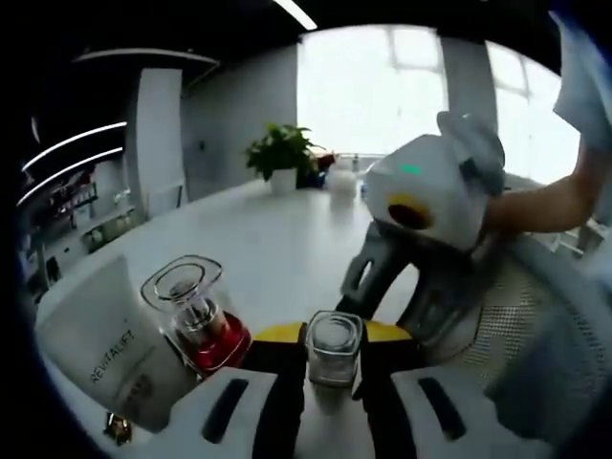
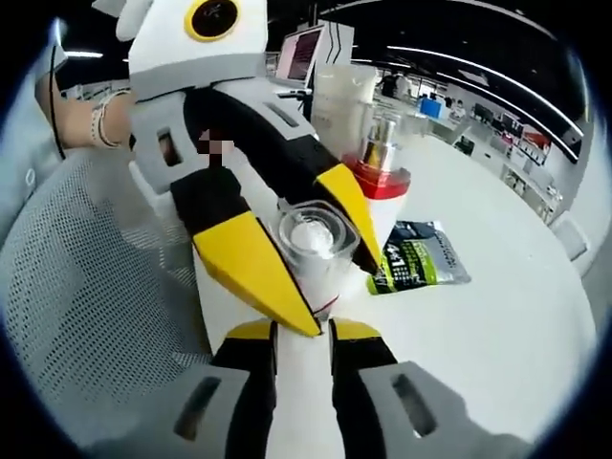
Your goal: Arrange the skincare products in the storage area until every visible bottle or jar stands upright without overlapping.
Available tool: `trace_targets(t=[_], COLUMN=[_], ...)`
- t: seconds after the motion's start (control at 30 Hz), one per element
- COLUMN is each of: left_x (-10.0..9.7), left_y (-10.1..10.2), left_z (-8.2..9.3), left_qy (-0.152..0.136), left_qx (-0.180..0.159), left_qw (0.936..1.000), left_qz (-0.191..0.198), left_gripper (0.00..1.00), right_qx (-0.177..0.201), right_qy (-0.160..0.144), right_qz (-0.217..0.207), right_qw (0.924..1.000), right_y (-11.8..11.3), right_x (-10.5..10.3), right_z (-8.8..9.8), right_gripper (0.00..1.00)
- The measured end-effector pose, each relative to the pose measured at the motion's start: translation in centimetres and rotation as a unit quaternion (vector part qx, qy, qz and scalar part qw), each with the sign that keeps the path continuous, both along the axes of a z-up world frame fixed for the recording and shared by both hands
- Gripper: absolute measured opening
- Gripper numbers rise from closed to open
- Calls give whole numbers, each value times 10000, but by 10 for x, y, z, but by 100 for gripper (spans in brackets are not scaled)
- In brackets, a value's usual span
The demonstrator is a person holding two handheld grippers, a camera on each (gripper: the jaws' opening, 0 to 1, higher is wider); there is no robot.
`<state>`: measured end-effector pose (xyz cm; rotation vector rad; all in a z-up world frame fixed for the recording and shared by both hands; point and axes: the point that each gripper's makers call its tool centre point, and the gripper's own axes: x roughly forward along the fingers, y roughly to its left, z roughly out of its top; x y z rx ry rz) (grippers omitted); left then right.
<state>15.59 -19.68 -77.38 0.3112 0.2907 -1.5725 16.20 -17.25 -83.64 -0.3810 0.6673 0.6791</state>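
A small white bottle with a clear square cap (image 1: 333,349) stands between the yellow-tipped jaws of my left gripper (image 1: 333,368), which is shut on it. In the right gripper view the same bottle (image 2: 311,239) sits between the left gripper's (image 2: 337,295) long yellow tips. Just in front of it is my right gripper (image 2: 304,335), its jaws a narrow gap apart. Whether they pinch the bottle's base is hidden. A red bottle with a clear cap (image 1: 196,320) (image 2: 381,158) stands upright beside a white REVITALIFT tube (image 1: 105,359) (image 2: 344,96).
A green and black sachet (image 2: 416,258) lies flat on the white table (image 1: 277,239) to the right of the bottles. A white mesh chair (image 2: 86,316) (image 1: 535,344) and a person's arm (image 1: 545,206) are close by. A potted plant (image 1: 282,153) stands at the table's far end.
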Motion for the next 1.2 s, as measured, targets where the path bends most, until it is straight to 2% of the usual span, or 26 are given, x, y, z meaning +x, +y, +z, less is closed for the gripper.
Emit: trace_targets(t=[0.5,0.8,0.9,0.93,0.97,1.03,1.1,1.2], left_x=[2,-9,-10,-14,-18,-18,-10,1], left_y=[0,-2,-1,0,4,9,18,36], left_z=[2,19,37,41,44,45,47,55], left_qy=[-75,-505,-1184,-1251,-1160,-1137,-1239,-1191], left_qx=[-80,-432,-769,-855,-894,-864,-784,-772], left_qw=[9999,9971,9888,9869,9875,9882,9886,9899], left_qz=[-87,-384,-485,-554,-590,-549,-355,-16], left_gripper=[23,27,27,28,28,27,27,29], right_qx=[-26,-75,-84,-88,-84,-63,-76,-87], right_qy=[34,106,118,120,132,141,134,161], right_qz=[11,48,52,52,46,40,43,45], right_qw=[10000,9999,9999,9999,9999,9999,9999,9998], right_y=[1,0,1,0,0,1,1,2], right_x=[-2,-4,-4,-4,-4,-4,-4,-4], right_z=[-2,-6,-6,-6,-6,-6,-6,-7], right_gripper=[22,24,24,24,24,24,24,24])
